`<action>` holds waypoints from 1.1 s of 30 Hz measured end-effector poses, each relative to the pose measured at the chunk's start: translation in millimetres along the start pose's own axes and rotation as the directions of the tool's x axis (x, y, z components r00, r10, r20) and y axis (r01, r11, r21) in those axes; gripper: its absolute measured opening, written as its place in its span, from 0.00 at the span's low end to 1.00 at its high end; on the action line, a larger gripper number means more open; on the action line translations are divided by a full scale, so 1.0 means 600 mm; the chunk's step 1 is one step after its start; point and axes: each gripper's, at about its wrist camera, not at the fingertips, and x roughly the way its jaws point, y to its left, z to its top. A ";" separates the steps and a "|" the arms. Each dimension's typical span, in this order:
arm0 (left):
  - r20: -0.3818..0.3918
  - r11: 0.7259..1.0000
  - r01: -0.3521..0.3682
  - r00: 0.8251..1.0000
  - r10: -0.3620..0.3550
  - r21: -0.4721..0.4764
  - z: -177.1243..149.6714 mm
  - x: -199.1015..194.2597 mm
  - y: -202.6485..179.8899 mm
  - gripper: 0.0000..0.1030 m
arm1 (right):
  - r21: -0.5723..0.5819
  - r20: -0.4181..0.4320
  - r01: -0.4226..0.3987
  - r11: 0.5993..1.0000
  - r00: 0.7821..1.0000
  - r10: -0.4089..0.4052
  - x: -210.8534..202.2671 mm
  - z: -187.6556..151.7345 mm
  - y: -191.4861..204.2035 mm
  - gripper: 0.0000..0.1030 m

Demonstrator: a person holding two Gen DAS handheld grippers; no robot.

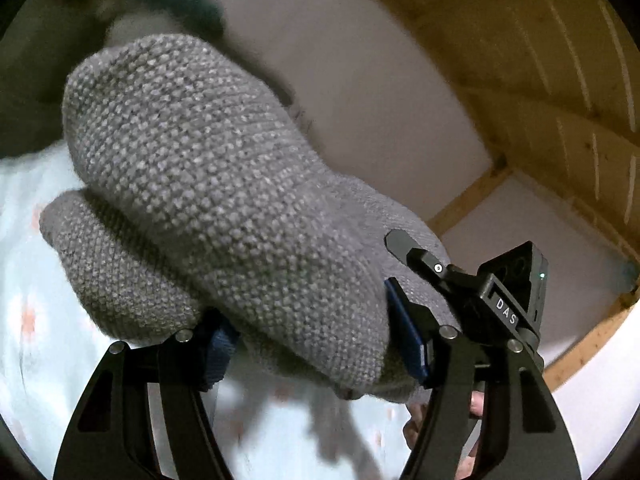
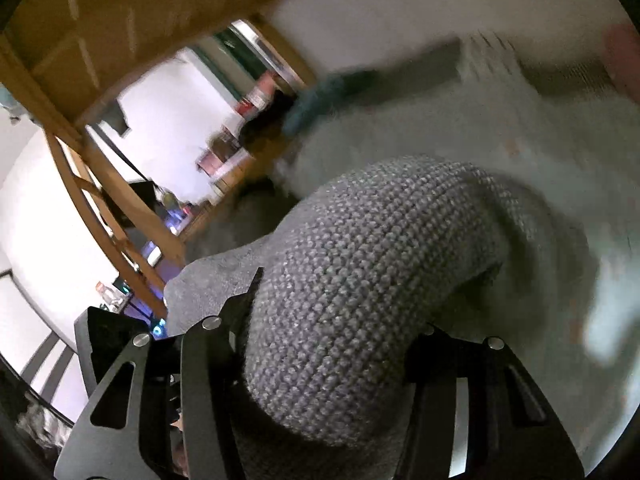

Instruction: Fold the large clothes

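**Both grippers carry the knit over the bed**

The grey knit point(image 1: 208, 184) hangs bunched between the two tools, lifted off the pale sheet point(image 1: 28, 280), which shows blurred beneath it in both views. The step in hand looks like carrying a held edge across to lay a fold. To do it well, the two grips should likely travel level and at one pace, with the cloth taut enough between them to drop flat rather than in a heap; the thick, loose knit will probably sag and slide if either side lags.

The left gripper point(image 1: 316, 344) is clamped on a thick wad of the knit, its blue pads pressed into the cloth from both sides, so the jaws stand fairly wide around the bulk. The right gripper point(image 2: 328, 360) likewise pinches a rolled fold of the knit point(image 2: 372, 272), which fills the whole gap between its fingers. The other tool's fingertip shows beside the cloth in the left view.
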 end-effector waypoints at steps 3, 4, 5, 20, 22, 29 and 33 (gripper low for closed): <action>0.113 0.996 0.019 0.993 -0.029 0.091 0.111 0.028 -0.043 0.64 | -0.098 0.089 -0.067 0.993 0.993 0.075 0.022 0.136 0.030 0.48; 0.150 0.992 0.023 0.988 -0.042 0.123 0.150 0.042 -0.056 0.64 | -0.130 0.110 -0.085 0.988 0.989 0.099 0.030 0.175 0.038 0.48; 0.186 0.988 0.028 0.981 -0.056 0.150 0.190 0.059 -0.066 0.64 | -0.165 0.129 -0.092 0.982 0.985 0.114 0.041 0.205 0.046 0.48; -0.337 0.927 -0.283 0.922 0.191 -0.247 0.219 0.527 0.314 0.96 | 0.156 -0.294 0.355 0.922 0.908 -0.299 0.406 0.222 -0.408 0.97; -0.305 0.947 -0.280 0.926 0.222 -0.161 0.223 0.522 0.301 0.96 | 0.129 -0.256 0.312 0.941 0.928 -0.272 0.396 0.215 -0.414 0.97; -0.109 0.934 -0.340 0.930 0.352 0.113 0.256 0.410 0.259 0.95 | -0.067 -0.080 0.460 0.885 0.882 -0.465 0.323 0.222 -0.318 0.97; -0.023 0.828 -0.497 0.854 0.520 0.262 0.229 0.337 0.175 0.95 | -0.191 -0.023 0.630 0.753 0.764 -0.645 0.274 0.175 -0.224 0.97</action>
